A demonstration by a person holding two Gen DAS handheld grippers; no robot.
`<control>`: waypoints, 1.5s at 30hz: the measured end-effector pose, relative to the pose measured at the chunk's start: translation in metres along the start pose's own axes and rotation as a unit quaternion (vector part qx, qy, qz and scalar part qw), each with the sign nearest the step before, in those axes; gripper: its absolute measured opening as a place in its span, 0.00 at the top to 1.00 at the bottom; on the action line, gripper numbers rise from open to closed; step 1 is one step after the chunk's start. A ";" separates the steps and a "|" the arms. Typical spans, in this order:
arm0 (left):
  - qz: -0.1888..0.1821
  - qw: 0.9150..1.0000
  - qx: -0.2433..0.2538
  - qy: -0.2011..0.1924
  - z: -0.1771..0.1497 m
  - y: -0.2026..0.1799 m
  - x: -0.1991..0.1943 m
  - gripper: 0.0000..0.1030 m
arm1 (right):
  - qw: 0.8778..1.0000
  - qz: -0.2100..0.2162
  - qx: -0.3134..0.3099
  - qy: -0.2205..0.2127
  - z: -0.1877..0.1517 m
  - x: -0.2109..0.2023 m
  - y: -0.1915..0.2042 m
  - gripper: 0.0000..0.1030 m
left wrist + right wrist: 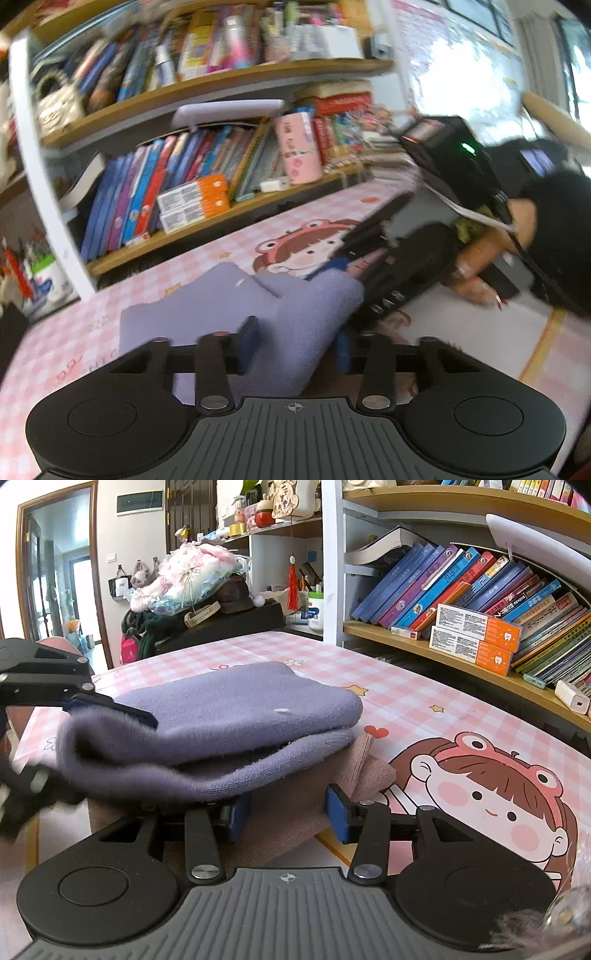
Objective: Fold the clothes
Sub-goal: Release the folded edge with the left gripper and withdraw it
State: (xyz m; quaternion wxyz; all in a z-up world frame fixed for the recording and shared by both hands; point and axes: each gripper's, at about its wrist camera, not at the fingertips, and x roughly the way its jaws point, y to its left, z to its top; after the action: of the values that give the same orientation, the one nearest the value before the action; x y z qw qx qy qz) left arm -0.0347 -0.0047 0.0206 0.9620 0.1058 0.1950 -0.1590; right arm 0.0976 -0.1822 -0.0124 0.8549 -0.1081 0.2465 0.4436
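Purple knit [229, 709] btwn spread left claw [295, 343] pads; right claw [288, 812] spread round beige garment [291, 801] underneath.

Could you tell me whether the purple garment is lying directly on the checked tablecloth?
No, the purple garment rests on a folded pinkish-brown garment, which separates it from the checked tablecloth.

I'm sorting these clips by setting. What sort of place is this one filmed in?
Most likely a home, perhaps a child's room or study: crowded bookshelves behind a table with a pink checked cartoon cloth, and a doorway into another room.
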 end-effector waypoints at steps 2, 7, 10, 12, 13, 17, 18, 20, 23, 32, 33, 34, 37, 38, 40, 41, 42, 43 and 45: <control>0.013 0.998 -0.056 -0.039 0.005 0.019 -0.010 0.86 | 1.000 0.000 0.000 0.000 0.000 0.000 0.000 0.58; 0.022 0.997 0.013 -0.079 0.020 0.013 -0.035 0.77 | 1.000 0.001 0.002 0.002 -0.001 0.000 -0.001 0.56; 0.000 0.997 0.078 0.017 0.008 -0.013 -0.009 0.69 | 1.000 0.001 0.001 0.003 -0.001 0.000 -0.001 0.56; -0.005 0.996 0.083 0.017 0.004 -0.017 -0.009 0.57 | 1.000 0.001 0.001 0.004 -0.001 0.000 -0.001 0.55; -0.008 0.996 0.085 0.016 0.003 -0.019 -0.009 0.49 | 1.000 0.001 0.002 0.004 -0.001 0.000 -0.002 0.55; -0.018 0.995 0.094 0.015 -0.004 -0.026 -0.009 0.44 | 1.000 0.003 0.004 0.004 -0.001 0.000 -0.003 0.55; -0.020 0.995 0.096 0.015 -0.005 -0.028 -0.009 0.44 | 1.000 0.003 0.004 0.004 -0.001 0.000 -0.003 0.55; -0.026 0.994 0.101 0.015 -0.009 -0.031 -0.010 0.44 | 1.000 0.002 0.003 0.004 0.000 0.001 -0.003 0.55; -0.035 0.994 0.105 0.012 -0.012 -0.036 -0.009 0.45 | 1.000 0.003 0.004 0.004 -0.001 0.000 -0.003 0.55; -0.006 0.995 0.095 -0.004 -0.012 -0.027 0.002 0.64 | 1.000 0.006 0.017 0.006 -0.001 0.000 -0.007 0.54; 0.003 0.996 0.088 -0.014 -0.011 -0.023 0.001 0.81 | 1.000 0.006 0.019 0.007 -0.001 0.000 -0.008 0.54; 0.015 0.996 0.077 -0.033 -0.007 -0.019 -0.003 0.85 | 1.000 0.007 0.022 0.007 -0.001 0.000 -0.009 0.54; -0.015 0.995 0.067 -0.068 0.001 -0.018 -0.017 0.85 | 1.000 0.009 0.026 0.008 -0.001 0.000 -0.010 0.53; -0.041 0.995 0.071 -0.059 0.001 -0.020 -0.018 0.85 | 1.000 0.008 0.025 0.009 -0.001 0.000 -0.010 0.52; -0.058 0.993 0.099 -0.017 -0.009 -0.032 -0.010 0.76 | 1.000 0.007 0.023 0.010 -0.001 0.000 -0.009 0.51; -0.058 0.993 0.103 -0.005 -0.014 -0.035 -0.006 0.71 | 1.000 0.004 0.021 0.012 -0.002 0.000 -0.008 0.51; -0.058 0.993 0.104 0.007 -0.019 -0.037 -0.002 0.71 | 1.000 0.002 0.019 0.014 -0.002 0.001 -0.008 0.50; -0.057 0.993 0.106 0.019 -0.023 -0.039 0.003 0.68 | 1.000 0.002 0.021 0.015 -0.002 0.001 -0.008 0.49; -0.075 0.994 0.079 0.021 -0.023 -0.036 0.006 0.55 | 0.999 0.002 0.036 0.019 -0.002 0.003 -0.013 0.43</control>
State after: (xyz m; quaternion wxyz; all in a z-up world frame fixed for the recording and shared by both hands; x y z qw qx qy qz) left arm -0.0503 -0.0338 -0.0075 0.9318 0.1695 0.2097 -0.2430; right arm 0.1090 -0.1889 -0.0164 0.8522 -0.0855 0.2791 0.4343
